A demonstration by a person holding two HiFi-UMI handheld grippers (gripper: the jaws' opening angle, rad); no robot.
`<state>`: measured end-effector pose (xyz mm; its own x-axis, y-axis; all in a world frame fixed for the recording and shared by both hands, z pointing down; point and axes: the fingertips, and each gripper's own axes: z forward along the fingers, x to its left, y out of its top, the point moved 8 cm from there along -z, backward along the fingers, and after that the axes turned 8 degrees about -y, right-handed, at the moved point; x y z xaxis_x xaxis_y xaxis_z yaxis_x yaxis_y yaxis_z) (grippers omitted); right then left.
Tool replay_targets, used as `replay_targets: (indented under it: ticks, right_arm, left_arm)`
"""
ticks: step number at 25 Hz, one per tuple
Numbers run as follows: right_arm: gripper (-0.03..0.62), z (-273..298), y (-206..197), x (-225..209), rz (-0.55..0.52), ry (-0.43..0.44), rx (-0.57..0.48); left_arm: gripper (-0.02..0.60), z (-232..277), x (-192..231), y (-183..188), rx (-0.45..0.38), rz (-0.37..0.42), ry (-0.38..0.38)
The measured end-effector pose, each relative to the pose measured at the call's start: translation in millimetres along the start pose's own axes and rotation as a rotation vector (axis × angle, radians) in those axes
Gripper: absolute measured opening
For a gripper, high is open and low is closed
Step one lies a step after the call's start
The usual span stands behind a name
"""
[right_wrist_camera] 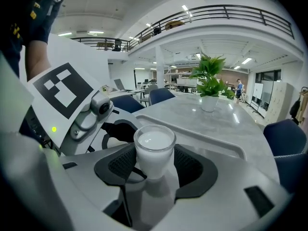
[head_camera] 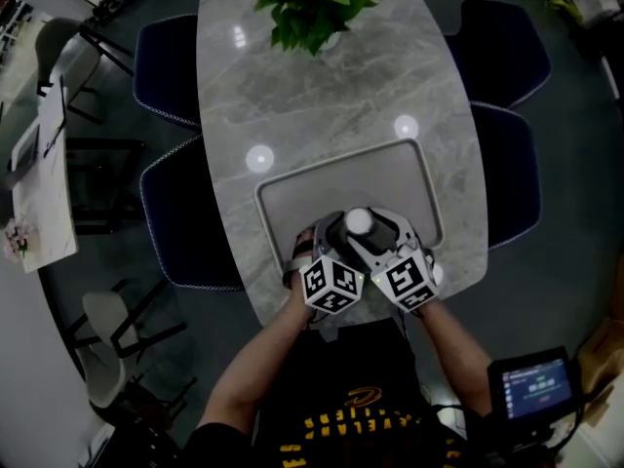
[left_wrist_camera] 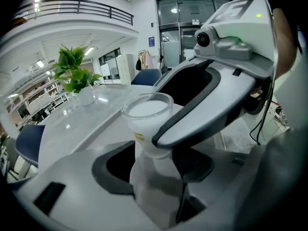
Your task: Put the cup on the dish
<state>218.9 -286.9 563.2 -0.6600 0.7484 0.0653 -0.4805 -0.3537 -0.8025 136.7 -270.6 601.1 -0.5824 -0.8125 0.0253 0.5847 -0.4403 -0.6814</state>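
The right gripper [right_wrist_camera: 155, 166] is closed on the cup [right_wrist_camera: 154, 146]. Its dark ribbed pads [right_wrist_camera: 118, 165] press the cup's left and right walls, and the cup stands upright between them. The left gripper [left_wrist_camera: 156, 170] comes in from the left, with its jaws apart on either side of the same cup. The cup's lower part sits in the gap between them, and the left pad lies just beside its wall, but no squeeze shows. In the left gripper view, one jaw of the right gripper slants across the cup's right side and hides that side from the left gripper's far pad.

From above, the two grippers meet at the cup, which lies between their tips and just beyond the marker cubes. The cup is frosted white, and its mouth shows plain white. I cannot tell whether that is a filling or the cup's own inside.

The cup is over the near end of the dish [head_camera: 322, 188], a grey shallow tray with rounded corners. I cannot tell whether its base touches the dish. The rest of the dish is bare.

The dish lies at the near end of a grey marble table [head_camera: 322, 86]. At the table's far end is a leafy potted plant [head_camera: 314, 3].
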Motion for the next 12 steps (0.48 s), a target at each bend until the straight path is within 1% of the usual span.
replay_targets:
  ticks: [3,6,8,12]
  right_arm:
    - [0.243,8.4,-4.7,-5.6,0.005,0.005,0.002]
    - [0.242,12.0,-6.0,-6.5,-0.004,0.005,0.001]
    - [0.243,13.9,-5.3,-5.5,-0.030,0.010,-0.006]
    - [0.244,13.7,-2.7,-4.1,-0.083,0.022,-0.020]
  left_arm:
    - [0.244,8.9,5.9,-2.1,0.022,-0.011,0.001]
    - [0.239,12.6,7.7,-3.8,0.046,-0.040,0.000]
    - [0.221,13.3,7.9,-5.7,0.049,-0.061,-0.002]
    - [0.216,12.1,6.8,-7.6,0.044,-0.079,-0.012]
